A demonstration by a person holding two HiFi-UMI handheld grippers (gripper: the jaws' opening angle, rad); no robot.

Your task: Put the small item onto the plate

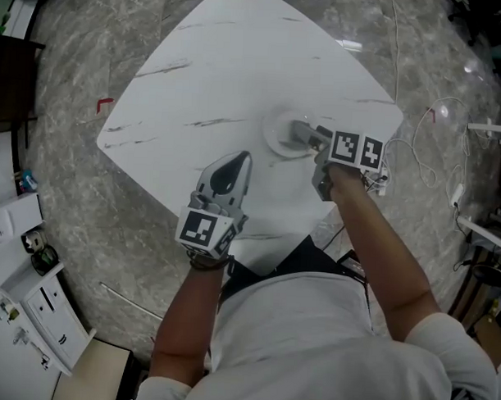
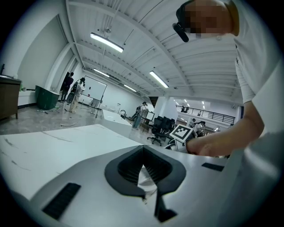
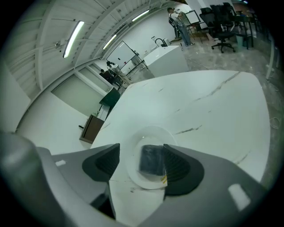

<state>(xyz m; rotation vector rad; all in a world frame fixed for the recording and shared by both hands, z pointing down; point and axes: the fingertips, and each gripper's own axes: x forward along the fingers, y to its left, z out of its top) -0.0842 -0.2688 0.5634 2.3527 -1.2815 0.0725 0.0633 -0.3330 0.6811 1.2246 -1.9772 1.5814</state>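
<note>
A small dark, boxy item (image 3: 151,160) lies on the round, glossy white plate (image 3: 147,132), between the right gripper's (image 3: 142,162) wide-open fingers. The left gripper's (image 1: 235,163) fingers are closed and empty above the white marble-veined worktop (image 1: 197,78).

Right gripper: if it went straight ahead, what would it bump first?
Probably the small dark item on the white plate, between the right gripper's open jaws, though depth is unclear.
</note>
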